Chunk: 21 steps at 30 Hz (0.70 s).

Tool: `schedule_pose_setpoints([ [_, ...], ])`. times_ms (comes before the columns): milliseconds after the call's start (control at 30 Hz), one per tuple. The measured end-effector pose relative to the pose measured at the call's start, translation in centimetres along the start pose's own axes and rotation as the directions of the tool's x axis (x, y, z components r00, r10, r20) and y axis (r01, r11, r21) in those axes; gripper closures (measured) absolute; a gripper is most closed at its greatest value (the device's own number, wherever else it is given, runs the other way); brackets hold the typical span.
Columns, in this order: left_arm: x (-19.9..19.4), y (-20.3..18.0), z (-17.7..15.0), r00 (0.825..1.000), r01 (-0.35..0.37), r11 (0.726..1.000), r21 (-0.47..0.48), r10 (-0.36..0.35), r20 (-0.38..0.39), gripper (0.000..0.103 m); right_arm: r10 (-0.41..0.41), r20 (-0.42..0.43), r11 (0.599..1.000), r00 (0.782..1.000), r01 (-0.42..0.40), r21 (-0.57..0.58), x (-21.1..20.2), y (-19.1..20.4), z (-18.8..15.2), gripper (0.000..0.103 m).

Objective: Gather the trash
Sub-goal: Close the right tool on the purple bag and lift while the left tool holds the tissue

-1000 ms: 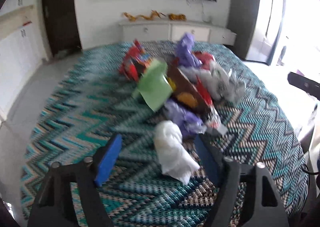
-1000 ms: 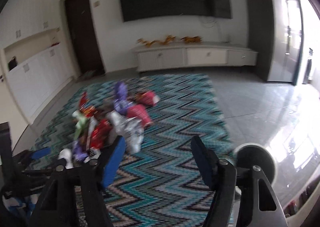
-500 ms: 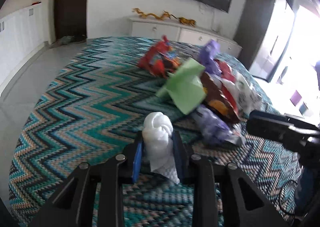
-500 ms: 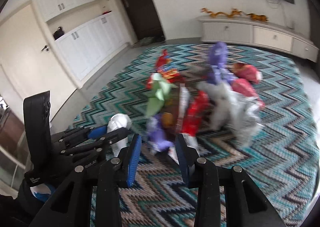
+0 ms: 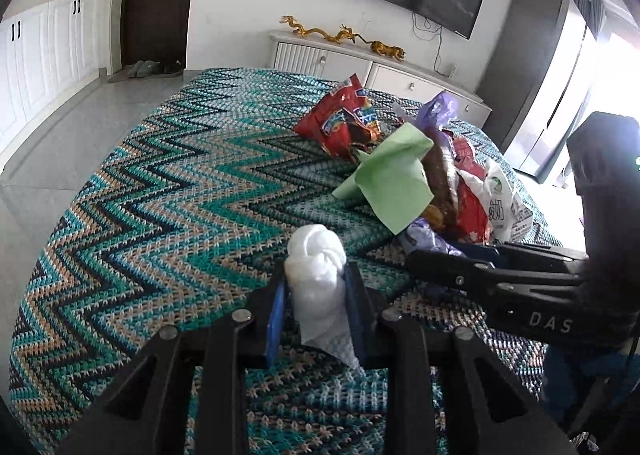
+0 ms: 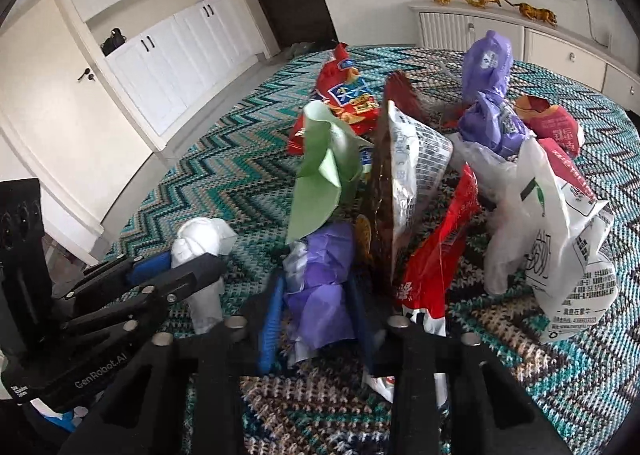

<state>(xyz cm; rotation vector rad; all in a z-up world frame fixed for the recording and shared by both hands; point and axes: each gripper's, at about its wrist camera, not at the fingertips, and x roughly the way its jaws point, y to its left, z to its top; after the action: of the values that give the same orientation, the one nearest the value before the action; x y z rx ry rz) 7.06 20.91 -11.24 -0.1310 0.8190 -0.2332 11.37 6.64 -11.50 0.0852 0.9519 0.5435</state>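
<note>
Trash lies heaped on a zigzag rug (image 5: 168, 191): a red snack bag (image 5: 340, 121), a green paper sheet (image 5: 394, 179), a brown wrapper (image 6: 386, 191), a tall purple bag (image 6: 486, 95) and a white plastic bag (image 6: 560, 239), all touching or overlapping. The left gripper (image 5: 316, 307) has its blue pads pressed against both sides of a white crumpled tissue (image 5: 318, 275), whose top stands up above the fingers, just beside the near edge of the heap. The right gripper (image 6: 316, 307) is clamped tight on a purple crumpled wrapper (image 6: 320, 275) at the near foot of the heap, beside the brown wrapper and a red wrapper (image 6: 436, 255)
</note>
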Motion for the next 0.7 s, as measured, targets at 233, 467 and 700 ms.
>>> schedule_pose_setpoints([
  [233,-1.6,-1.1,0.7,0.999,-0.014,0.999,0.032,0.013,0.040,0.080,0.061,0.056,0.998,0.997,-0.061,-0.006,-3.9,0.9,-1.1,0.076],
  [467,-4.4,-3.6,1.8,0.994,-0.006,0.998,0.059,-0.001,0.108,0.081,0.053,0.174,0.999,0.983,-0.054,-0.002,-10.5,0.5,-2.5,0.076],
  [700,-6.5,-8.7,3.1,0.988,0.053,0.991,0.124,-0.070,0.140,0.081,-0.034,0.320,0.996,0.947,0.005,0.090,-18.5,-3.4,-5.2,0.076],
])
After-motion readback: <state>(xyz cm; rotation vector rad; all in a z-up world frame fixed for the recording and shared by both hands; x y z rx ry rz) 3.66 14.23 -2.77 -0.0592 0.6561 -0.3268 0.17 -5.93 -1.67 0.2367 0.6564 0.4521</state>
